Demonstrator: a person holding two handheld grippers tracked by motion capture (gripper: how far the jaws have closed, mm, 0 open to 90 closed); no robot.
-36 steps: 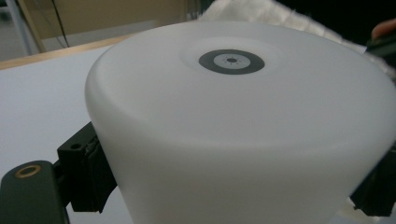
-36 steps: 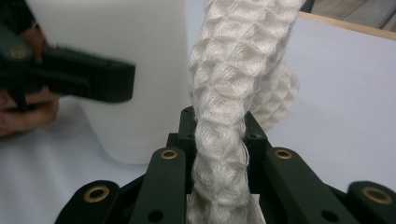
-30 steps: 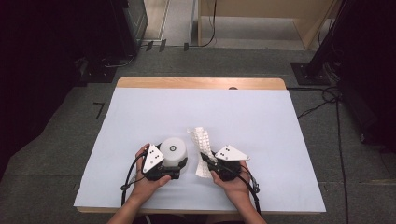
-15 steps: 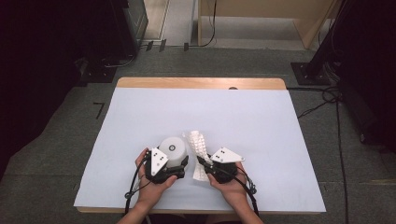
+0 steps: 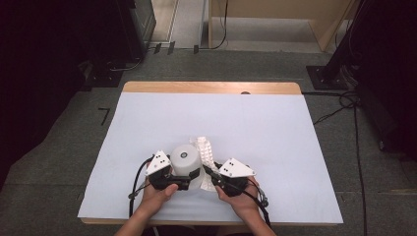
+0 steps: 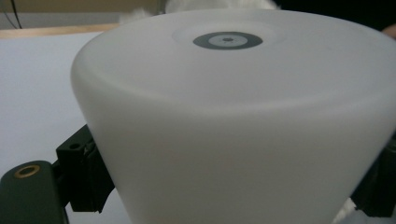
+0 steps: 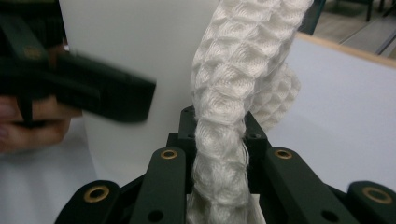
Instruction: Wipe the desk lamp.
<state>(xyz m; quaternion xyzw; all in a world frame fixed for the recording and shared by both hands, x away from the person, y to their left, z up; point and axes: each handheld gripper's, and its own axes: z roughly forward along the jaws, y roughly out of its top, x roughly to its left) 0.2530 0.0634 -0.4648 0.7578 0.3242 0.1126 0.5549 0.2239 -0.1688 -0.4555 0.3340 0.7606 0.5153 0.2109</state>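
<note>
On the left, our left gripper (image 5: 183,178) holds a white cup (image 5: 187,161) near the front edge of the table (image 5: 147,113). Its jaws squeeze the cup from both sides. The cup is upside down, so its flat bottom with a small dark ring (image 6: 227,40) faces up. We think the cup is light, smooth and a bit slippery. It may bend if we squeeze too hard, so the side wall, low down, looks like the best place to hold it. We cannot see inside the cup, so we cannot tell if anything is in it.

On the right, our right gripper (image 5: 216,177) pinches a white bumpy cloth (image 7: 233,93) tight between its jaws. The cloth stands up just beside the cup and seems to touch it. It looks soft and floppy, and easy to grab on any fold.
</note>
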